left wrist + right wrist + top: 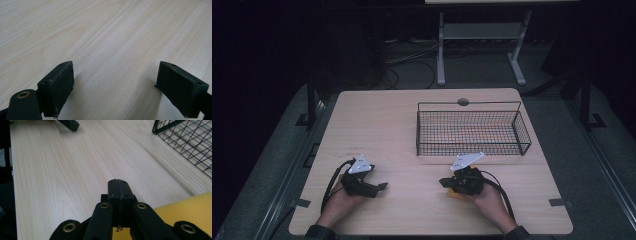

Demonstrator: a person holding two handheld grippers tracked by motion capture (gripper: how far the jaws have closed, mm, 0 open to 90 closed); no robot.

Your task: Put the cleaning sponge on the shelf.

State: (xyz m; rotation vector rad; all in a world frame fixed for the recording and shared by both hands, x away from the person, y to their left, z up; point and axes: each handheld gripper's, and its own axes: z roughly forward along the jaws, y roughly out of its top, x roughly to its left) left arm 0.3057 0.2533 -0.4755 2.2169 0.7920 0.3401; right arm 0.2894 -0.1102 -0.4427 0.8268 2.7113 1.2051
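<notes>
My left gripper [381, 187] rests low over the table's near left part, jaws pointing right. In the left gripper view it [116, 72] stands wide open, with bare wood between its pads. My right gripper [445, 182] sits at the near right, pointing left toward the other one. Its jaws [119, 183] are pressed together with nothing between them. A flat yellow thing [192, 205] lies on the table beside and partly under the right gripper, and a sliver of it [455, 195] shows below the hand. What it is I cannot tell.
A black wire basket [472, 148] stands on the light wooden table [377, 120], just beyond the right gripper; its corner [160, 128] is close on the right. One left gripper jaw [71, 124] shows far off. Beyond the table are a dark floor and a desk frame [441, 50].
</notes>
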